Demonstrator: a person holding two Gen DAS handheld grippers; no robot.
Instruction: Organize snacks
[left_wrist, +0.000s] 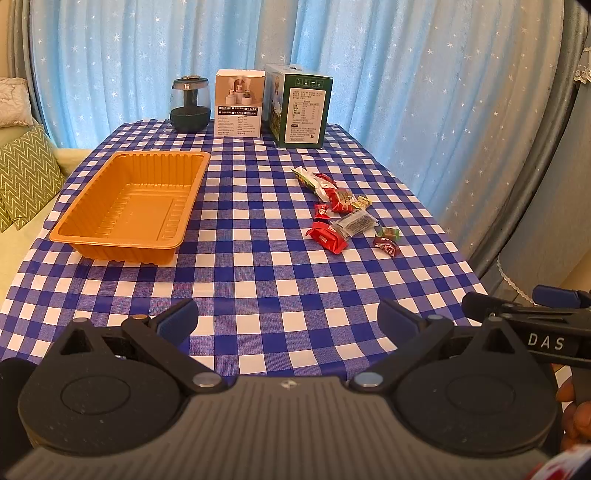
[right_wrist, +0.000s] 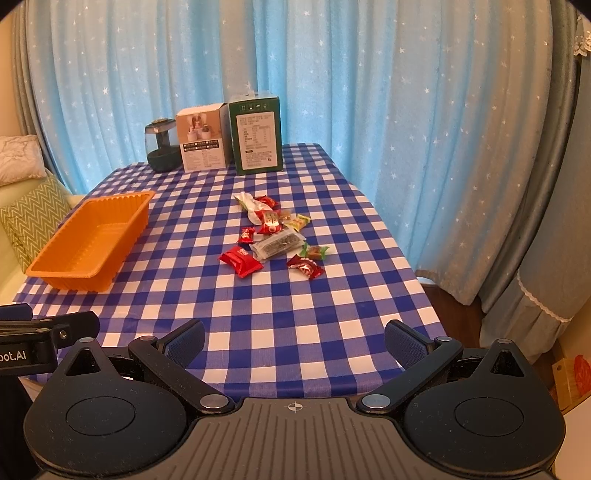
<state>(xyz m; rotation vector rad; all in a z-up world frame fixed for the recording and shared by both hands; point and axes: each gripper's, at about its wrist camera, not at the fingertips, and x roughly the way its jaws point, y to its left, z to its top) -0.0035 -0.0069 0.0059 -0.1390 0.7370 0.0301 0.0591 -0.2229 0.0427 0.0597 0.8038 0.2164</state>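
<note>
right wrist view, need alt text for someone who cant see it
An open hand-held gripper hovers over the near edge of a blue-and-white checked table. Farther off lies a scatter of wrapped snacks, with an empty orange tray to their left and two boxes before blue curtains.

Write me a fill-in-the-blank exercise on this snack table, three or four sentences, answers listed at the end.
1. The orange tray holds ____ snacks right now.
2. The wrapped snacks lie scattered on a blue and white ____ tablecloth.
3. The left gripper and the right gripper both have their jaws ____.
4. Between the dark jar and the green box stands a ____ box.

Missing words: no; checked; open; white
</note>
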